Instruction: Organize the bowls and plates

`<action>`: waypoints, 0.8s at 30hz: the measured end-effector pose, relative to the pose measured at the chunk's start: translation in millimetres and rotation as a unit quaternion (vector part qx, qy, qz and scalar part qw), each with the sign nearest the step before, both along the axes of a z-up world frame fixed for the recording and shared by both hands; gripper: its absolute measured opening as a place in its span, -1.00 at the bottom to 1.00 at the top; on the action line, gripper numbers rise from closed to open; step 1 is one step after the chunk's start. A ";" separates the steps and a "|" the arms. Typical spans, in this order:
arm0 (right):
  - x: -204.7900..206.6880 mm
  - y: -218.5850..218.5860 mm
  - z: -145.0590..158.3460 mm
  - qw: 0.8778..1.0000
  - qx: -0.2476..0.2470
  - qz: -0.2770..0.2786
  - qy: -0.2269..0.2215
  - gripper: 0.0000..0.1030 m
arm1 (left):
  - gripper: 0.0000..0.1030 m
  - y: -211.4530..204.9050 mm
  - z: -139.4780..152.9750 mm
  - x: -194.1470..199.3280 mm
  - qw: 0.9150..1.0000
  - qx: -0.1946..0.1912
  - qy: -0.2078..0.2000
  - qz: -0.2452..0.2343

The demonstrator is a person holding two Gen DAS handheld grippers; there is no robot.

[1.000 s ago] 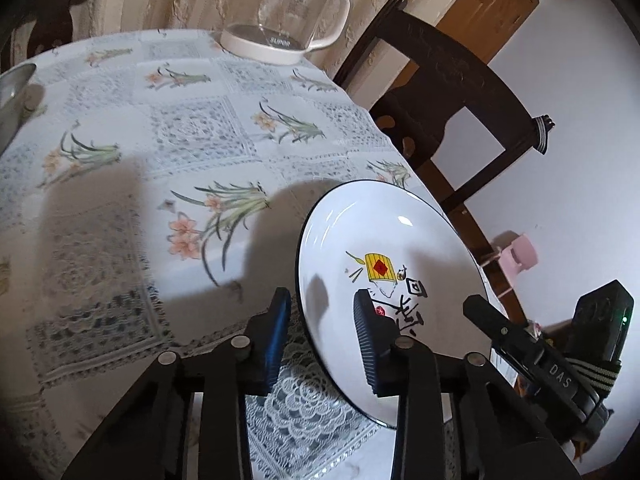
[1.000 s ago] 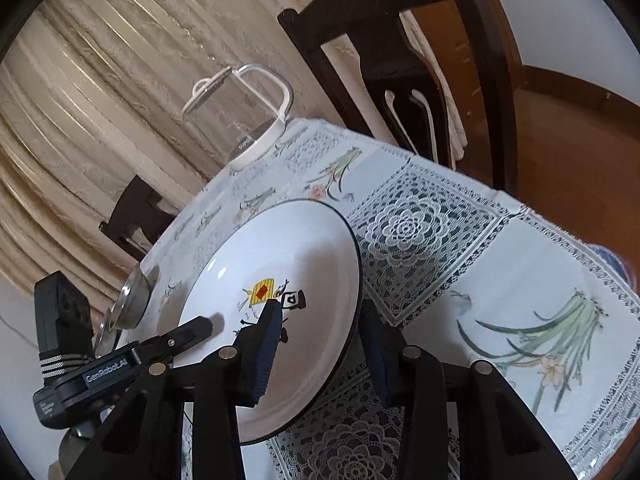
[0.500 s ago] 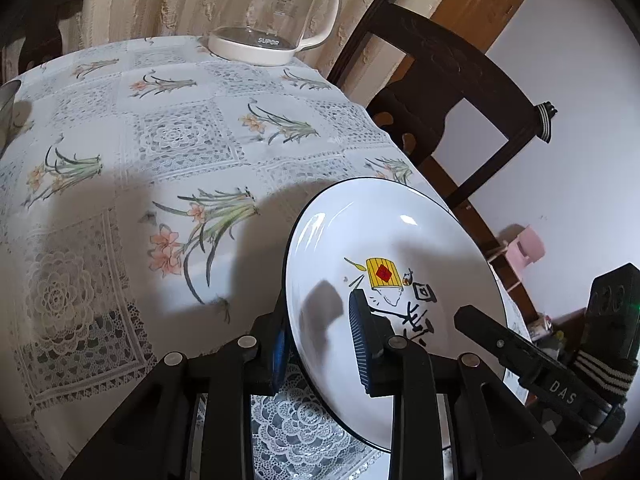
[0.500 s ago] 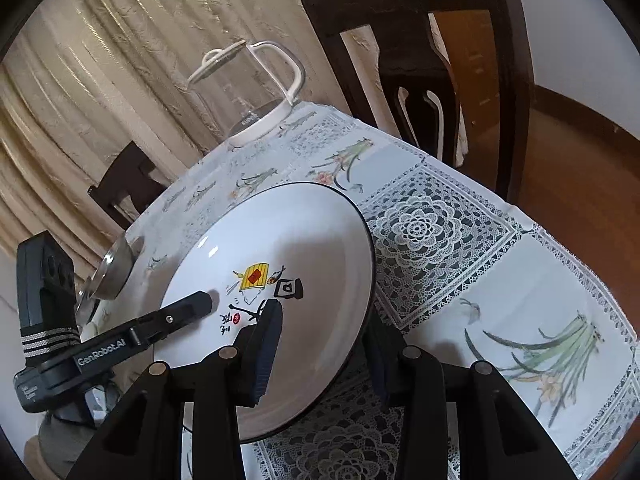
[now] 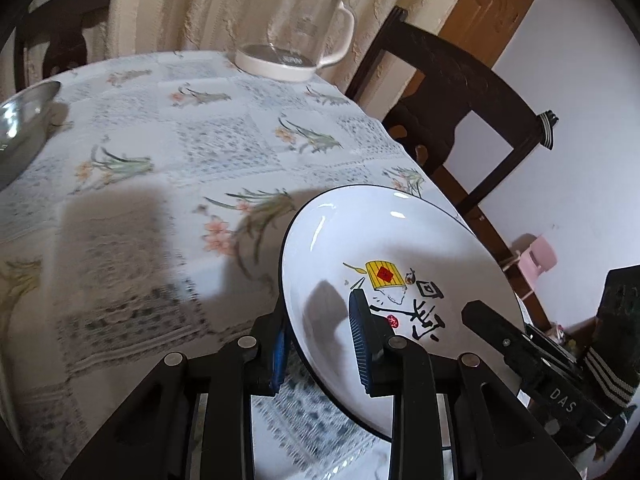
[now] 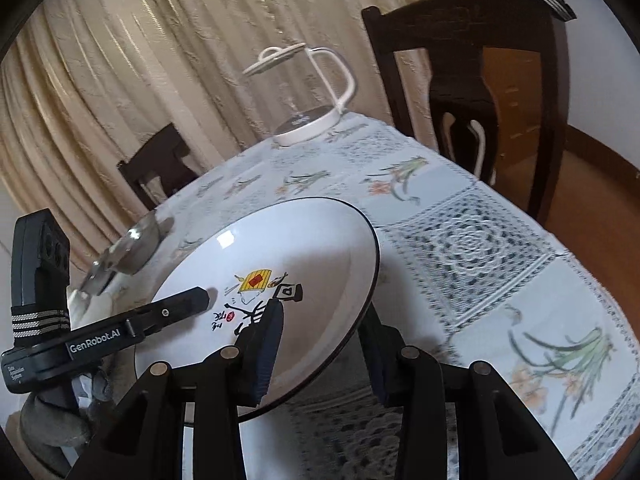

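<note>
A white plate [image 5: 400, 248] with a black rim and a yellow, red and black drawing hangs tilted over the near edge of the table. My left gripper [image 5: 320, 320] is shut on its left rim, one finger on the face and one underneath. My right gripper [image 6: 320, 320] is shut on the opposite rim in the same way, plate [image 6: 280, 264] between its pads. Each gripper shows in the other's view, the right one [image 5: 500, 336] and the left one [image 6: 180, 308]. A steel bowl [image 5: 20, 132] sits at the far left of the table, also in the right wrist view [image 6: 132, 248].
A glass kettle [image 5: 296, 32] with a white base and lid stands at the back of the flowered tablecloth [image 5: 160, 140]. A dark wooden chair [image 5: 460, 92] stands at the right side, another chair [image 6: 156, 168] by the curtain. The table edge runs under the plate.
The plate has come up off the cloth and tilted, held between both grippers. Both views have swung upward, so the kettle now shows whole.
</note>
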State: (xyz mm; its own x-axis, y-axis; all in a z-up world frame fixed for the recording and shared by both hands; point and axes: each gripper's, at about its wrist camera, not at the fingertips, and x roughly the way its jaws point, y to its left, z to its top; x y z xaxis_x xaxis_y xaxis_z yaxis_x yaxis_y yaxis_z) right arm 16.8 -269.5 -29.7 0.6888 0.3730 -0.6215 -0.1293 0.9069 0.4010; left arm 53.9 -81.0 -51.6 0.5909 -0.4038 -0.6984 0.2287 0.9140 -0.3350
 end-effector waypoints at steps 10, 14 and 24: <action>-12.9 38.3 22.4 0.998 0.021 0.049 -0.025 -0.21 | -0.45 39.8 30.6 -41.4 0.998 0.013 -0.045 0.037; -17.6 58.0 27.5 0.997 0.030 0.073 -0.027 -0.21 | -0.45 62.8 34.3 -57.7 0.997 0.010 -0.045 0.062; -24.4 123.2 22.0 0.988 0.040 0.147 -0.004 -0.21 | -0.45 130.2 42.3 -97.2 0.989 0.001 -0.057 0.134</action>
